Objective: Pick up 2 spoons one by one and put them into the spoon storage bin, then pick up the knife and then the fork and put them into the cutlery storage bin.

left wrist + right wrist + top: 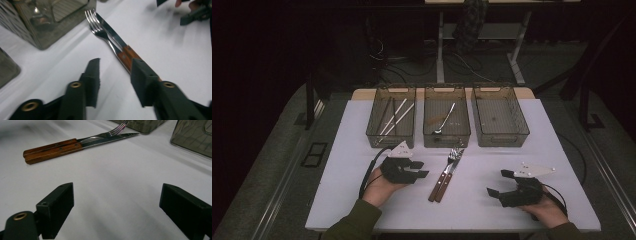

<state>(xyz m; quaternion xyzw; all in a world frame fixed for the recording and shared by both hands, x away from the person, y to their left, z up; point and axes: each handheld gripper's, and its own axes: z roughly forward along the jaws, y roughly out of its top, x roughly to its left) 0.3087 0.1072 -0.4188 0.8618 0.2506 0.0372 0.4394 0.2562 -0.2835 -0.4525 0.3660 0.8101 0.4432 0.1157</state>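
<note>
Two pieces of cutlery lie side by side on the white table [362, 200], a fork [451, 167] and a knife [447, 181], both with brown wooden handles, touching along their length and angled so the metal ends point toward the bins. Fork tines sit just short of the middle bin [447, 117]. Left gripper [421, 169] rests near the table on the handle side of the pair, to the left, held by the left hand [379, 189]; its jaws point toward the cutlery. In the left gripper view the jaws stand partly apart with bare table between them; one jaw overlaps the wooden handles in the picture, but whether it touches them cannot be told. Nothing is gripped. Right gripper [498, 182] sits well apart on the right side of the table in the right hand [546, 210], jaws spread wide, nothing between them but table surface; the right gripper view has the fork and knife farther off, beyond the jaws. Three smoky see-through bins stand in a row at the far edge of the table: left bin [391, 117] holds several long thin sticks, middle bin holds a spoon [444, 120], right bin [499, 116] has a bare ribbed floor. A green sleeve [354, 222] covers the left forearm.
</note>
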